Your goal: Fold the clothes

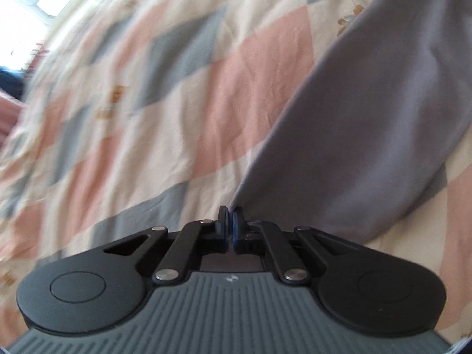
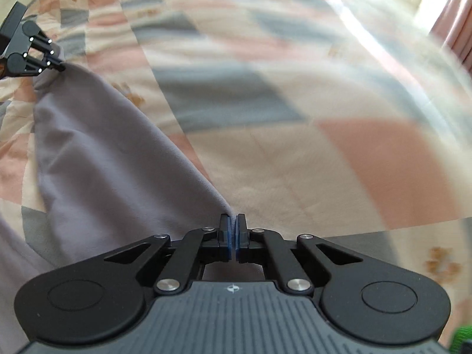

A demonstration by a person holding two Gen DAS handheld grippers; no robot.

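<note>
A soft, matte lavender-grey garment (image 2: 97,159) hangs stretched between the two claws above the bed. The right claw (image 2: 233,221) is clenched on one corner, its blue-padded fingers pinched tight on the cloth. The left claw (image 1: 229,215) grips the opposite corner, pads pressed together. Below lies a rumpled quilt (image 1: 165,94) of pink, grey and cream diamond patches, blurred.

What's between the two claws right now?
Only the lavender garment, stretched from the right claw to the left claw, over the patchwork bedspread; the right wrist view shows it.
</note>
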